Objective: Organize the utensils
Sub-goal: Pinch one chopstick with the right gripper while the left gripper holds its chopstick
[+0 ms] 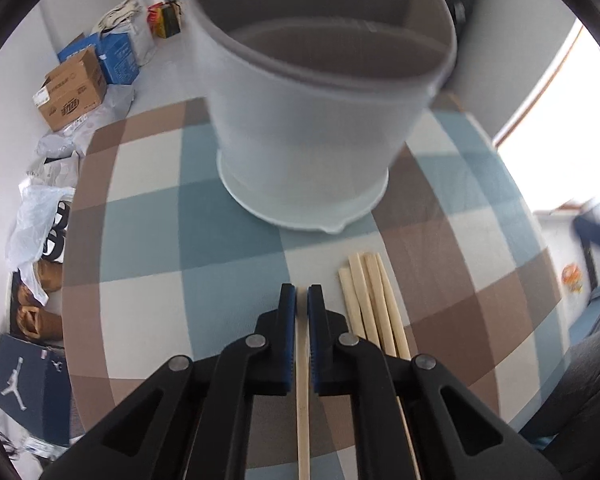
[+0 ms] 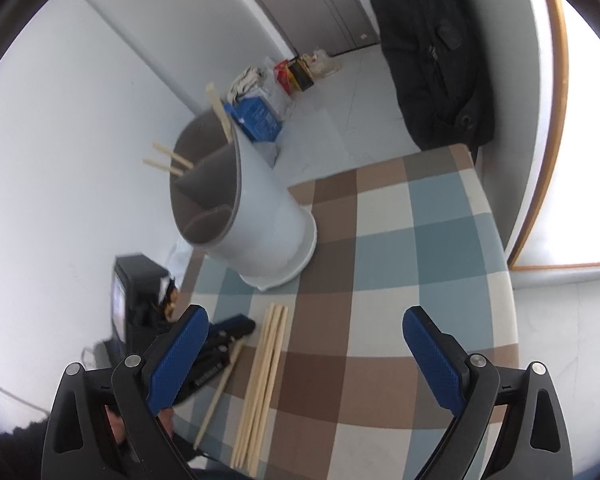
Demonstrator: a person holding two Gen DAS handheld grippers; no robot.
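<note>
Nearest the left wrist camera, the left gripper had its blue-padded jaws pinched tight on a single wooden chopstick, which ran straight down between them toward 6 o'clock. Just beside it, at about 3 o'clock, a bundle of loose chopsticks lay side by side on the checked tablecloth of blue, brown and cream squares. At 12 o'clock from the gripper stood the white utensil holder, its grey inside split by a divider into compartments.

In the right wrist view, the right gripper hung over the table with its jaws spread wide and nothing between them. The loose chopsticks lay at about 9 o'clock of its gap, and the utensil holder sat at 11 o'clock, already bearing several chopsticks that stuck up out of its far compartments.

Cardboard boxes and plastic bags lay on the floor at 10 o'clock of the table. A dark coat hung at 1 o'clock.
</note>
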